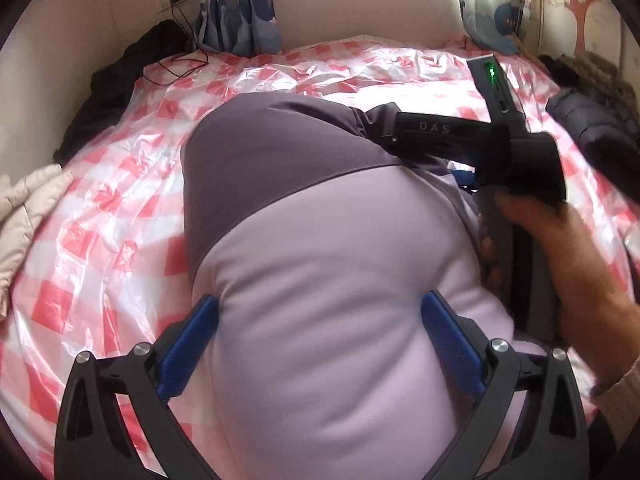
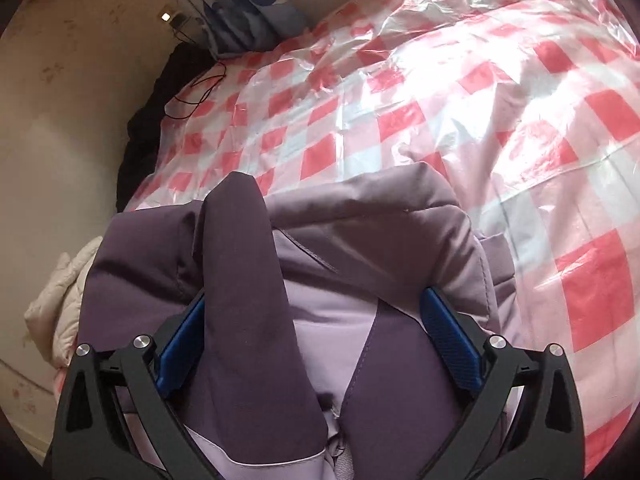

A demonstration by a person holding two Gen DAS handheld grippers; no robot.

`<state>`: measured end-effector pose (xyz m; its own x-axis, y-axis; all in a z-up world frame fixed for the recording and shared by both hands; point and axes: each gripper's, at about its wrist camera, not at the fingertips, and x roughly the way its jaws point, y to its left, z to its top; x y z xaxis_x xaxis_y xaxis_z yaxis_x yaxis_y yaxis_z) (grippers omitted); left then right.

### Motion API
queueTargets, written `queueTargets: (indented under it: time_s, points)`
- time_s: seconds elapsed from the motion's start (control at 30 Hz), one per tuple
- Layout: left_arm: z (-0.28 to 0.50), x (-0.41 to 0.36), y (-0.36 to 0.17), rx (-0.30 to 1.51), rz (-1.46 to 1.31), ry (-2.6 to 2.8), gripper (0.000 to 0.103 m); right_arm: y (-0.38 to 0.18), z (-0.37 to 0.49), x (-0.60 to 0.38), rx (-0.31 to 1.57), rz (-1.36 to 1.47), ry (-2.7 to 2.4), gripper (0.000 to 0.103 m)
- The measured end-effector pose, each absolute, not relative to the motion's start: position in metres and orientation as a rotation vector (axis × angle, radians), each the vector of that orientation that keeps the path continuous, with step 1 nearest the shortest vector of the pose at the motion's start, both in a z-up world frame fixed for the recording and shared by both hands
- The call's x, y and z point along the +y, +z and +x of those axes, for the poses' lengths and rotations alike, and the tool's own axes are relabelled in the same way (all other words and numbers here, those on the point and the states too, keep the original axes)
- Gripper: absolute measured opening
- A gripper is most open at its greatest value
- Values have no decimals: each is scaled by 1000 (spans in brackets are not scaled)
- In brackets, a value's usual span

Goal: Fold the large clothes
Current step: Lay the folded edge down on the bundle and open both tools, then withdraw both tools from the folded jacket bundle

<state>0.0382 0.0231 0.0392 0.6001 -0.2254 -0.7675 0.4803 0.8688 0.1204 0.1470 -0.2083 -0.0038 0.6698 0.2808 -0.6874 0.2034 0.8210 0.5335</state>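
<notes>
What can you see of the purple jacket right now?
The purple jacket is padded and two-tone: pale lilac panels with darker plum sections, soft matte fabric with stitched seams. It lies bunched in a puffy mound on the red-checked plastic sheet covering the bed. The left gripper straddles the lilac bulk, jaws wide. In the right wrist view a dark plum fold stands up between the wide jaws of the right gripper; no clamping is evident.

Red-checked plastic sheet (image 1: 120, 208), beige quilted coat (image 1: 24, 216), black cable (image 1: 176, 68), curtains (image 1: 236, 8).
</notes>
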Motion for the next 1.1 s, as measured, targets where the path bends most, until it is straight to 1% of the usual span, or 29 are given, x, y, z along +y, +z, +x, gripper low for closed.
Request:
queueTargets:
  time_s: [0.07,0.17,0.23,0.3,0.37,0.43,0.53,0.6,0.67,0.73,0.83,0.93,0.97,1.03,1.1]
  points:
    - [36,24,37,831,342,-410,97,6,141,-212,887,605,48,96]
    - [35,37,35,836,300,-426,97,36,104,-201,869,422,4,96]
    - [33,38,33,829,291,-450,98,23,79,-189,864,292,-18,96]
    - [28,28,33,811,343,-434,98,1,80,-196,916,322,-3,96]
    - [26,26,37,830,337,-399,98,8,79,-199,940,329,-12,96]
    - [26,32,40,852,302,-386,98,34,63,-191,903,272,-49,96]
    - [29,43,37,851,255,-379,98,65,6,-171,796,176,-48,96]
    - [30,47,38,857,228,-382,98,59,-22,-162,807,113,-64,96]
    - [30,47,38,861,230,-392,98,25,-25,-158,904,56,-81,96]
    - [22,38,36,852,301,-387,98,-3,-24,-172,936,179,-42,96]
    - [6,38,42,850,313,-368,98,10,-23,-181,967,258,-35,96]
    - [-10,47,51,838,301,-358,98,47,-58,-177,848,243,-68,96]
    - [-14,49,52,837,303,-358,98,49,-66,-174,842,227,-78,96]
    - [-21,52,51,860,302,-368,98,29,-59,-165,927,150,-72,96]
    - [-29,55,50,896,298,-355,98,18,-58,-168,971,163,-60,96]
